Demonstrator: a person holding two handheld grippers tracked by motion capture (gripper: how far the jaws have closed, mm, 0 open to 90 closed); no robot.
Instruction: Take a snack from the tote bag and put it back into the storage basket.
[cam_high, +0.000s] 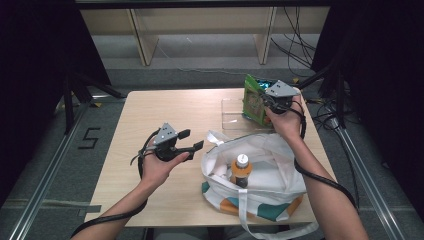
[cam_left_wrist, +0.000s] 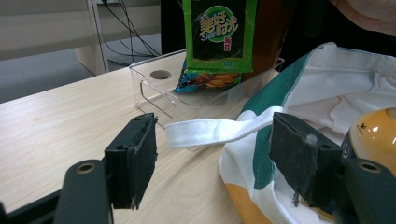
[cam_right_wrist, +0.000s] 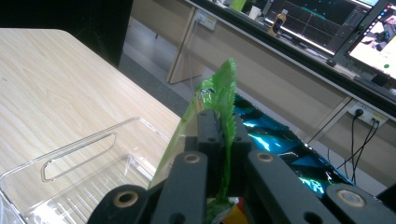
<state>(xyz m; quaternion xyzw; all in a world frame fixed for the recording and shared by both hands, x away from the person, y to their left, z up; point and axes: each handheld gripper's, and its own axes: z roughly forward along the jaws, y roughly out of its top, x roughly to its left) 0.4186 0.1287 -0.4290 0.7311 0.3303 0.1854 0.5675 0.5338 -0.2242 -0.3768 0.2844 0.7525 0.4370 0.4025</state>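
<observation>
Black tongs (cam_high: 192, 141), grey three-cornered plates, black trailing cables.

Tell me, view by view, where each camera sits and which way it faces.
High view: above the person's side, looking forward and down on the light wooden table; both forearms and claws show.
Left gripper view: rides the open left claw, facing the white cloth tote bag.
Right gripper view: rides the right claw, shut on the green snack packet.
All share the clear plastic tray.

1. Lab or recording room: black curtains (cam_high: 30, 60) flank the desk (cam_high: 165, 110).
2. Floor rails (cam_high: 45, 170), loose cables (cam_high: 295, 50).
3. Monitors (cam_right_wrist: 322, 23) showing graphs and camera feeds on the rear bench.
</observation>
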